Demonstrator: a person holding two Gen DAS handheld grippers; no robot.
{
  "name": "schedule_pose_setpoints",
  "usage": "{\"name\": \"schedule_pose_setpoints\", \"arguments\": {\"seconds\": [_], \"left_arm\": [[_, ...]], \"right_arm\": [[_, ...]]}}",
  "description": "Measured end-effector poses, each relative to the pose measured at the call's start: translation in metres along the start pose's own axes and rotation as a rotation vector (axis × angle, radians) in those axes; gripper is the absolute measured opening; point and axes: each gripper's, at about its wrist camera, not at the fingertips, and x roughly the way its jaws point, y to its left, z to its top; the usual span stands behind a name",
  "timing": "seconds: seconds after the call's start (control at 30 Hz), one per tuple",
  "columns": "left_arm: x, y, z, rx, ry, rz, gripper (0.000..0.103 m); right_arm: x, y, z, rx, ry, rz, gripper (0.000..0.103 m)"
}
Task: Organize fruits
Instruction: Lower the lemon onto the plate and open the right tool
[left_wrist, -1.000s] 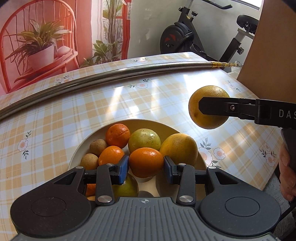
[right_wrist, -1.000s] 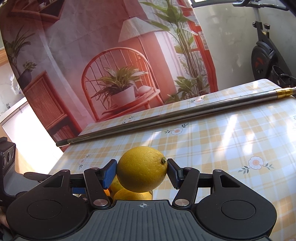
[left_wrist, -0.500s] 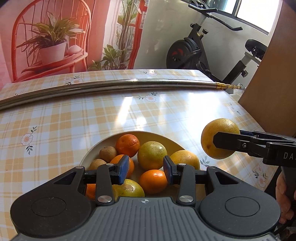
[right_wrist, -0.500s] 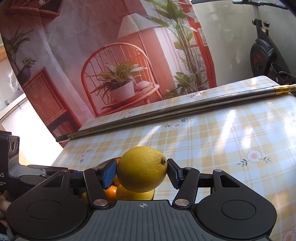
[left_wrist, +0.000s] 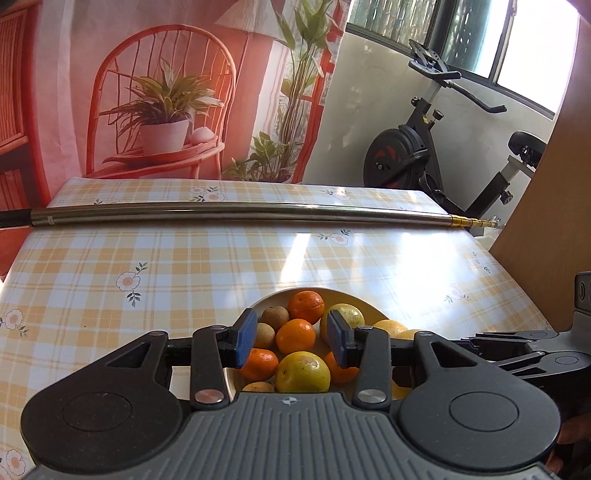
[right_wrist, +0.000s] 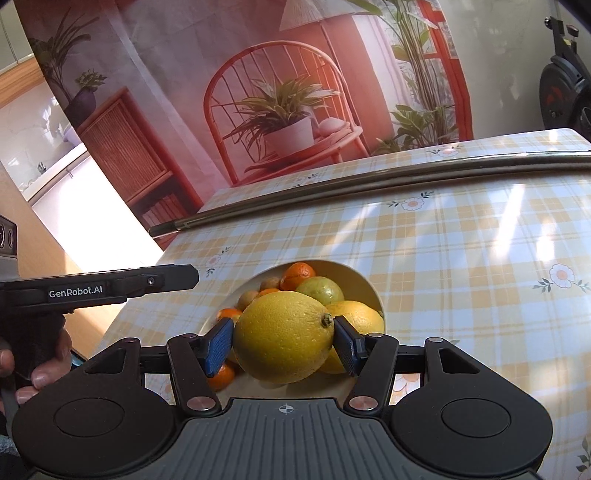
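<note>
Since a moment ago both pairs of tongs have drawn back and the cream round bowl (left_wrist: 373, 309) sits lower and smaller in the left view; the small orange that lay between the left blue pads then is now among the pile below them. In the right view the bowl has come out from behind the held fruit.

That large yellow lemon-like fruit (right_wrist: 283, 336) is clamped in the right tongs (right_wrist: 283, 341), one blue pad (right_wrist: 218, 346) pressed against each side, held in the air above the near part of the bowl. The left tongs (left_wrist: 291, 338) stand partly apart with nothing between them, hovering over the bowl's near edge without touching any fruit.

In the bowl lie several small oranges (left_wrist: 295, 335), a yellow-green citrus (left_wrist: 302, 372), two brown round fruits (left_wrist: 275, 315) and more yellow ones under the lemon (right_wrist: 356, 314). A person's hand (right_wrist: 40, 363) grips the left handle at the edge of the right view.

The bowl rests on a yellow-checked, flower-printed tabletop (left_wrist: 184, 266), well apart from a long steel pole (left_wrist: 236, 213) lying across the far side.
</note>
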Motion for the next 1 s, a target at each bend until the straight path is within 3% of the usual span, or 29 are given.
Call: {"name": "schedule_pose_setpoints", "arguments": {"seconds": [0.37,1.0], "left_arm": [[0.003,0.018,-0.007,-0.038,0.006,0.010,0.045],[0.019,0.021,-0.012,-0.047,0.075,0.034,0.047]], "right_arm": [[0.044,0.022,-0.014,-0.024,0.167,0.052,0.054],[0.058,0.010,-0.012,-0.002,0.211,0.047,0.056]]}}
